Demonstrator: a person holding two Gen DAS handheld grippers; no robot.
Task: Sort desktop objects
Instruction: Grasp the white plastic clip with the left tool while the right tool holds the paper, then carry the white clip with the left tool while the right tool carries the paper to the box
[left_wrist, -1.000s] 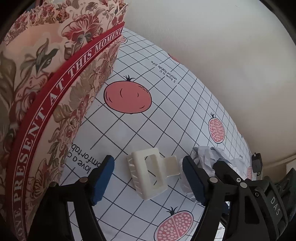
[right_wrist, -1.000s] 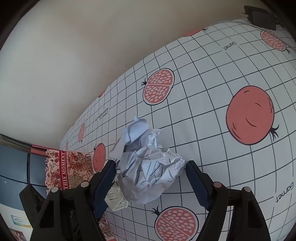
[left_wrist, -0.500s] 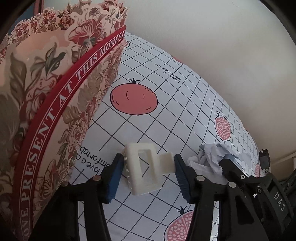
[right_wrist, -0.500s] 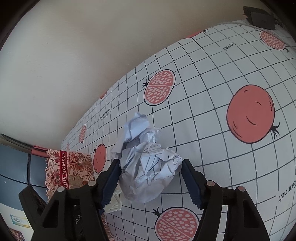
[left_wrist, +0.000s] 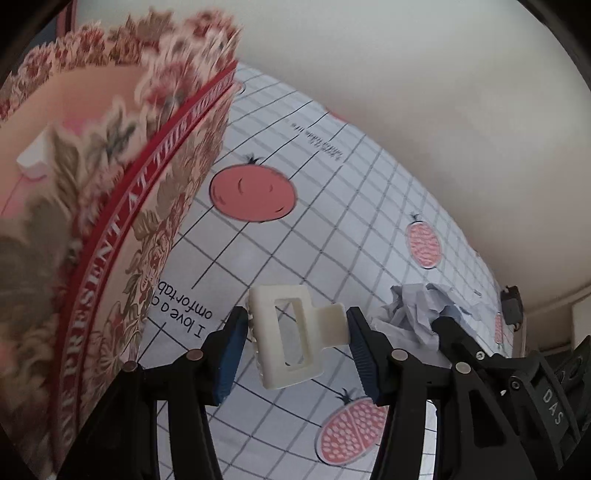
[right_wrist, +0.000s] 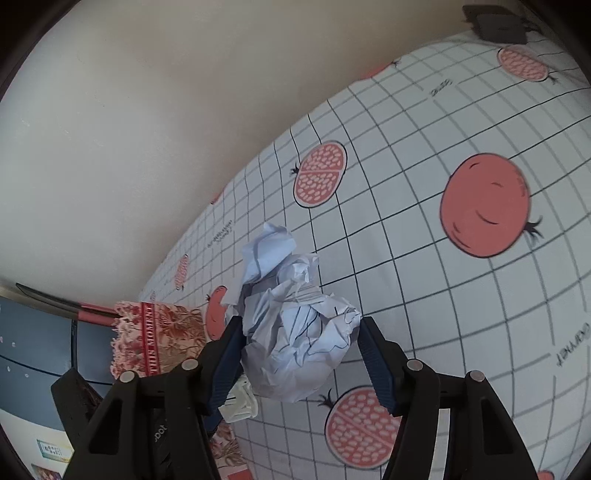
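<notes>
A cream hair claw clip (left_wrist: 330, 326) hangs a little above the pomegranate-print tablecloth (left_wrist: 332, 221), and my left gripper (left_wrist: 295, 321) is shut on it, one blue pad on each end. Just right of it lies a crumpled ball of white paper (left_wrist: 410, 314). In the right wrist view, that paper ball (right_wrist: 291, 295) fills the space between the jaws of my right gripper (right_wrist: 301, 325). Those jaws are closing, and both pads touch the paper. The clip (right_wrist: 240, 404) shows below my right gripper's left finger.
A tall floral gift box (left_wrist: 92, 221) with a red band stands close on the left, open at the top, with a white block (left_wrist: 33, 158) inside. A small black object (right_wrist: 495, 24) sits at the cloth's far edge by the pale wall.
The left jaws closed onto the clip and raised it off the cloth. The right jaws narrowed until their pads met the paper ball.
</notes>
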